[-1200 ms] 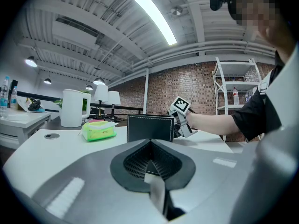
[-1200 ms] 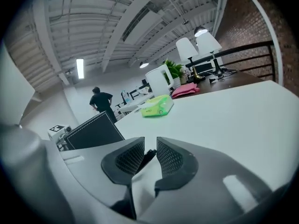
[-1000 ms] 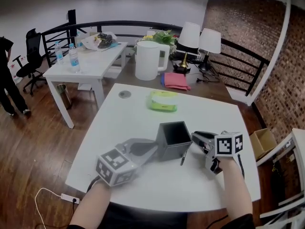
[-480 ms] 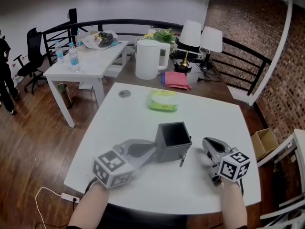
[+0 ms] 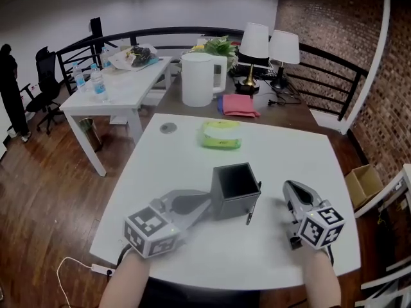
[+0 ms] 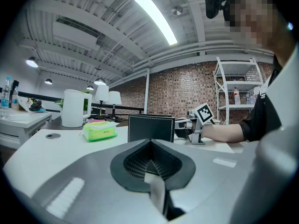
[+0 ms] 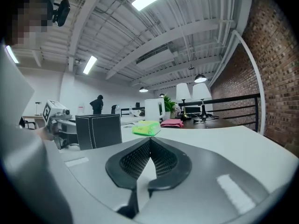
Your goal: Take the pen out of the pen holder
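Observation:
The black square pen holder (image 5: 235,186) stands upright on the white table (image 5: 180,153), and nothing shows in its opening. A thin dark pen (image 5: 250,213) lies flat on the table by the holder's front right corner. My left gripper (image 5: 209,204) is shut, with its tip against the holder's left side. In the left gripper view the holder (image 6: 151,127) stands just past the closed left gripper (image 6: 150,142). My right gripper (image 5: 290,186) is shut on nothing, to the right of the pen and apart from it. The right gripper view shows the closed right gripper (image 7: 150,141) with the holder (image 7: 99,130) off to its left.
A green tissue pack (image 5: 221,135) lies further back on the table, and a round grommet (image 5: 168,128) sits at the back left. Behind the table are a white jug (image 5: 199,79), a pink cloth (image 5: 239,106) and two lamps (image 5: 255,47). The table's front edge is close to both hands.
My right gripper has shut with nothing in it and has drawn back to the right, away from the holder, turning as it went. The pen, the holder and the left gripper have stayed put.

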Tool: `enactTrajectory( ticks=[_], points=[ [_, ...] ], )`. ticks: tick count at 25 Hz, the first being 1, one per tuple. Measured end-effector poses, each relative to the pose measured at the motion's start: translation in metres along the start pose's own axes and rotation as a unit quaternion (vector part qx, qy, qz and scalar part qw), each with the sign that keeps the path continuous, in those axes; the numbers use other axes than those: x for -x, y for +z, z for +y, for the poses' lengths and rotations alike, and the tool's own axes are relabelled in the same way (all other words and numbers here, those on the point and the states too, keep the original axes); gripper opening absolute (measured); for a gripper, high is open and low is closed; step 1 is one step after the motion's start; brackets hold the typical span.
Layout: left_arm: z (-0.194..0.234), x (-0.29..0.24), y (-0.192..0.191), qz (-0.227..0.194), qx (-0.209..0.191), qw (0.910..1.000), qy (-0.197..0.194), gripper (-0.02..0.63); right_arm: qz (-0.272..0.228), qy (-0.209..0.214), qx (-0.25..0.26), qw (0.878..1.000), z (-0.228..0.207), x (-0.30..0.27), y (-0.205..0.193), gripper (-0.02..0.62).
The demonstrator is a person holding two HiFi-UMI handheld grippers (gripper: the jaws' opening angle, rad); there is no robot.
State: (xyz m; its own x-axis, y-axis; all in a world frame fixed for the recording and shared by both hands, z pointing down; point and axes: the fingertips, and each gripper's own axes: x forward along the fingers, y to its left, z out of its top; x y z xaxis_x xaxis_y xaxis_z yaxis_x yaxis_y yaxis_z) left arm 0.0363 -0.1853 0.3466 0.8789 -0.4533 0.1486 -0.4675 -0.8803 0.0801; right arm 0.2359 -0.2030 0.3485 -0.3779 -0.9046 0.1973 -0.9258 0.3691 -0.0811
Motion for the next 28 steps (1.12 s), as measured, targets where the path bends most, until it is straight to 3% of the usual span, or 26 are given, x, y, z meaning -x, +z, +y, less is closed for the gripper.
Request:
enactTrajectory(
  ticks=[28],
  points=[
    [0.0026,-0.0010,0.0022,0.000,-0.003,1.0000,0.004,0.000,0.001,-0.010,-0.009,1.000,-0.0036,-0.0012,-0.0030,0.012]
  ],
)
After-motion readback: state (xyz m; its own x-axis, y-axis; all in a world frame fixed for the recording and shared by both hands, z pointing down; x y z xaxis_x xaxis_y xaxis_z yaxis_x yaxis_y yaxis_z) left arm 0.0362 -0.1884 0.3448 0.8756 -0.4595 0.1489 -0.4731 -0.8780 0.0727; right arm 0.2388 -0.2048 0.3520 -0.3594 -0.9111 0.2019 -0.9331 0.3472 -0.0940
